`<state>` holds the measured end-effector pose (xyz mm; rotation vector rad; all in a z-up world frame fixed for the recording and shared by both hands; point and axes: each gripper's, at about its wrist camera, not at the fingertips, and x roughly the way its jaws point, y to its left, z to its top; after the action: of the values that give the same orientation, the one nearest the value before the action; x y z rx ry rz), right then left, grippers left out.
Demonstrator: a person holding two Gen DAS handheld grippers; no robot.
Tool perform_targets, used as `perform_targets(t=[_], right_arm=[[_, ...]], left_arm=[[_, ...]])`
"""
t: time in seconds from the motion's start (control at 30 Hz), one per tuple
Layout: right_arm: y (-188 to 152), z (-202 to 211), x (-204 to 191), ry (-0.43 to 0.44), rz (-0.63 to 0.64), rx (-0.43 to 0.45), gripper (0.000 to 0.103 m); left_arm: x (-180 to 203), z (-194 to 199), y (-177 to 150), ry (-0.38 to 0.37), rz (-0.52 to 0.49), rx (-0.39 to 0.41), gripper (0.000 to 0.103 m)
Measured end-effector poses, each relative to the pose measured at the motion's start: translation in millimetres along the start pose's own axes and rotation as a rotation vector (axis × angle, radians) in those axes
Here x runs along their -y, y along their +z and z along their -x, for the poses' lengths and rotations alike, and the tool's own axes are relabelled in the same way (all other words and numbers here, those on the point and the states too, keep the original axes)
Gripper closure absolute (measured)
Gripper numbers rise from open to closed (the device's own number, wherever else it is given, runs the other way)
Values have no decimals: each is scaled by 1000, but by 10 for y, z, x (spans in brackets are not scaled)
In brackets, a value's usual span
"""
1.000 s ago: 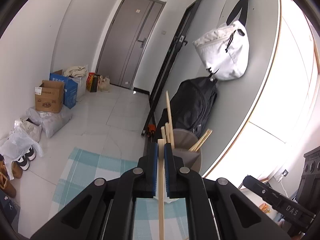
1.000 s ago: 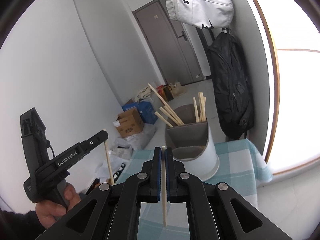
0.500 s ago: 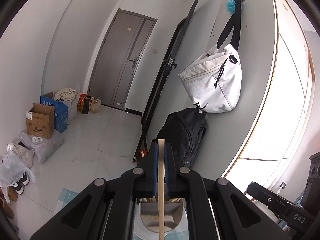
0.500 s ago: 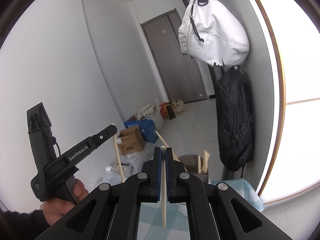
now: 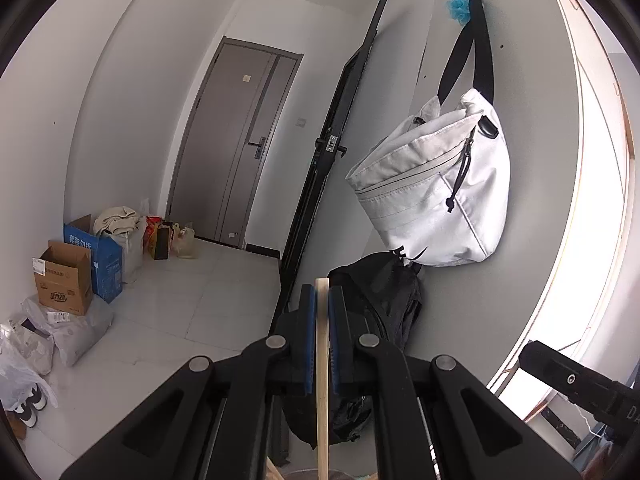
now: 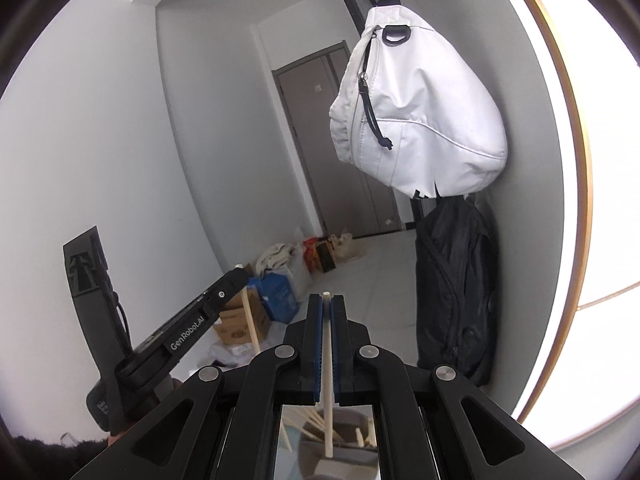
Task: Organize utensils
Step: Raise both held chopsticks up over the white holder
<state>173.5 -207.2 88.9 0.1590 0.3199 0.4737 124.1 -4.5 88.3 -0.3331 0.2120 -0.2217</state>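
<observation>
The left gripper point(image 5: 322, 300) is clamped on a wooden chopstick point(image 5: 322, 380) that stands upright between its blue pads, its top just above the fingertips. The right gripper point(image 6: 327, 308) is likewise clamped on a pale chopstick point(image 6: 328, 392), whose lower end hangs over a grey utensil holder point(image 6: 340, 452) with more chopsticks inside. A white bag point(image 5: 436, 192) and a black backpack point(image 6: 452, 296) hang on the wall ahead.
</observation>
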Motion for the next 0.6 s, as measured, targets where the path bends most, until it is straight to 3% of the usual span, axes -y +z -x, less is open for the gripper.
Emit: perform_targets(t=[0.27, 0.6], right_arm=[[-54, -410, 77, -3, 55, -18, 100], [-320, -775, 359, -5, 20, -76, 100]], left_arm=[[-87, -296, -262, 53, -32, 5, 101], [-63, -357, -548, 20, -71, 3, 101]])
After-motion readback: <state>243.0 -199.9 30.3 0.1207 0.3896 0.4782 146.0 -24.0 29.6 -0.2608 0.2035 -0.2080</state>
